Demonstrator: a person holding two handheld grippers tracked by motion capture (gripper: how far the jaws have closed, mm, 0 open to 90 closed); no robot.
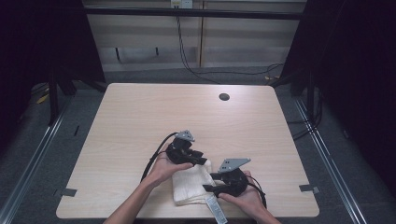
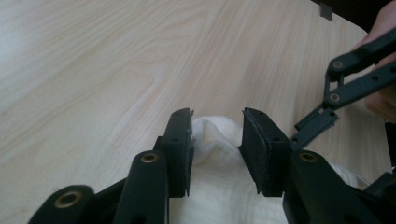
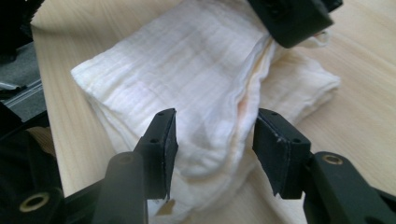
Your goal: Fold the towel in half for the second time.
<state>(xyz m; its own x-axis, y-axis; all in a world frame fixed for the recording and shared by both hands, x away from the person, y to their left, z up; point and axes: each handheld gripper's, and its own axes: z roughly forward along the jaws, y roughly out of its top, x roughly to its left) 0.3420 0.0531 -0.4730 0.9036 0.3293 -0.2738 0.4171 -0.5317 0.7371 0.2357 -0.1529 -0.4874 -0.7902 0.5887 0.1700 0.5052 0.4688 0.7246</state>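
A folded cream-white woven cloth lies flat on the pale wooden table, near its front edge between the person's hands. The left gripper sits at the cloth's far edge, jaws spread, a raised fold between them but unpinched. The right gripper straddles the near layered edge, jaws also apart, pads clear of the fabric. Both look placed at opposite ends as if just letting go of a finished fold, so the stack stays square.
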